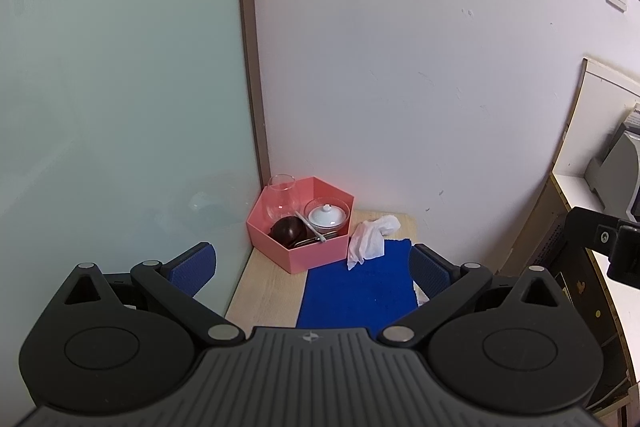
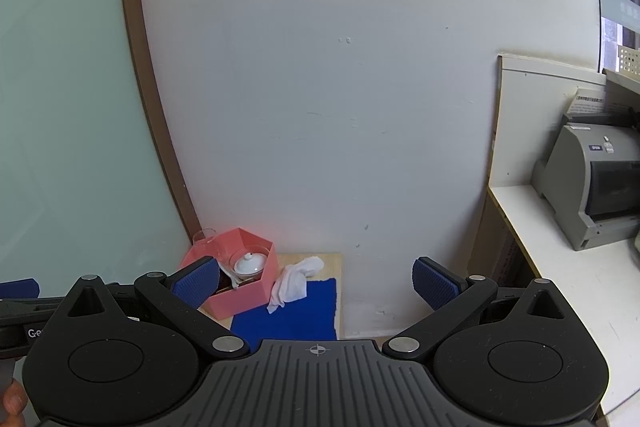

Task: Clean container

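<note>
Left gripper [image 1: 313, 263] and right gripper [image 2: 316, 285] both gape wide, holding nothing, well short of the desk [image 1: 266, 287]. Pink box [image 1: 316, 251] sits in the corner, full of teaware; tissue [image 1: 372, 237] lies beside it. Recommend emptying the box first, lifting the glass gently.

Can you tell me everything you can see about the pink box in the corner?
The pink six-sided box is open on top, with plain smooth walls that look like plastic or card. It stands flat on the pale wooden table, pushed into the corner by the white wall. Inside are a clear glass jar, a dark round bowl, a glass cup holding a small white lidded pot, and a thin white stick. A crumpled white cloth leans against its right side, and a blue mat lies at its front corner.
</note>
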Motion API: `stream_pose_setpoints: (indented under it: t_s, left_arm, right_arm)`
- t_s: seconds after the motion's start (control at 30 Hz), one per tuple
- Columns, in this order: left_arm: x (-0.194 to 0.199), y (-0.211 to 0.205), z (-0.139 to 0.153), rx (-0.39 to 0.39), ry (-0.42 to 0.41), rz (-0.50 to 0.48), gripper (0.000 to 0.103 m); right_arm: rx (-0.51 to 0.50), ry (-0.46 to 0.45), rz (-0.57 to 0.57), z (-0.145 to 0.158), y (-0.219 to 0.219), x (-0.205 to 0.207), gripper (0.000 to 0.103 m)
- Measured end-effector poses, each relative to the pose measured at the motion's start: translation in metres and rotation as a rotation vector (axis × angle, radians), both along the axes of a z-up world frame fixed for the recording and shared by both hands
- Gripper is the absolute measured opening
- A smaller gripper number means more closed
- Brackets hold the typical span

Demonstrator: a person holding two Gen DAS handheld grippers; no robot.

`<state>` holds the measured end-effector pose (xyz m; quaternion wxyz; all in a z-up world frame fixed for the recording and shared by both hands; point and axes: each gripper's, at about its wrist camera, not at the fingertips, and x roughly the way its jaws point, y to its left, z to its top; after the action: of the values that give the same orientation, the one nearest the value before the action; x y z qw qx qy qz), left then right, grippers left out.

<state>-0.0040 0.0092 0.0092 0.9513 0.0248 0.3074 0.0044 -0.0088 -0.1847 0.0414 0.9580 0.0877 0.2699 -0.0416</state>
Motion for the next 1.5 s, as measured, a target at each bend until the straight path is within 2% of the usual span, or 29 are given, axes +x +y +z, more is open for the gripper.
stream_pose_setpoints:
  t_s: [0.8,1.1,1.3,1.5]
  left_arm:
    - [0.005,0.014,-0.007,0.017,0.018,-0.001,0.103]
    - [0.020,0.027,-0.014,0.032,0.040,-0.032,0.103]
    - [0.048,0.036,-0.035,0.022,0.120,-0.045,0.103]
    - [0.079,0.042,-0.063,0.041,0.140,-0.025,0.103]
  right_arm:
    - [-0.006,0.011,0.006,-0.001,0.015,-0.001,0.103]
    - [0.007,0.023,-0.004,-0.005,0.025,0.005,0.103]
    - [-0.021,0.041,-0.025,-0.011,0.037,0.017,0.103]
    - [-0.056,0.060,-0.025,-0.024,0.049,0.040,0.103]
